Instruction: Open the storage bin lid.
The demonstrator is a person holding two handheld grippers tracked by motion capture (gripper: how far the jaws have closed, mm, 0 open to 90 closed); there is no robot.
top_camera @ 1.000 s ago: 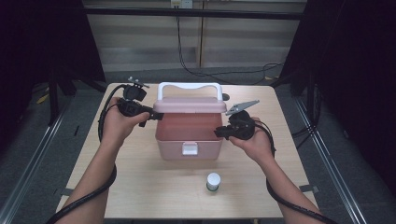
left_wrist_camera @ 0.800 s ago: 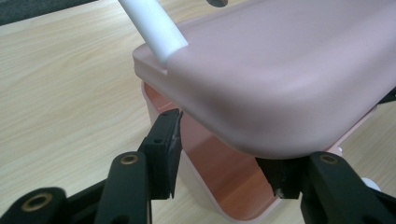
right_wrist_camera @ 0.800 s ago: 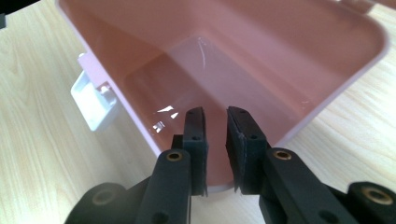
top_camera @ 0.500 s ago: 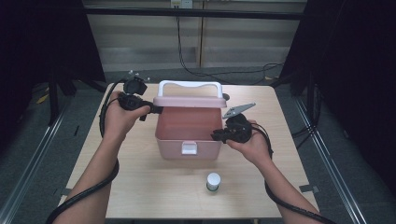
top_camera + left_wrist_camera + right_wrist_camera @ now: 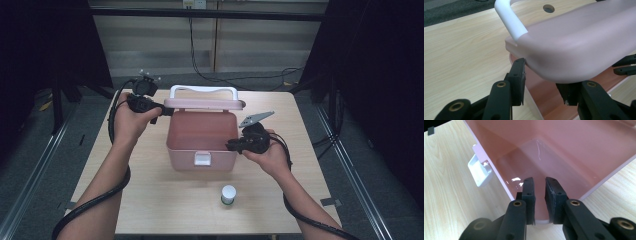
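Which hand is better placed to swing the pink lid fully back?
The left. Its tongs straddle the corner of the raised lid, beside the white handle, and have just been closing on it. The right tongs clamp the box wall, steadying it.

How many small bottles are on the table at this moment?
1. The small white-capped bottle stands upright on the table, apart from and nearer the person than the pink box. More could be hidden behind the box's raised lid.
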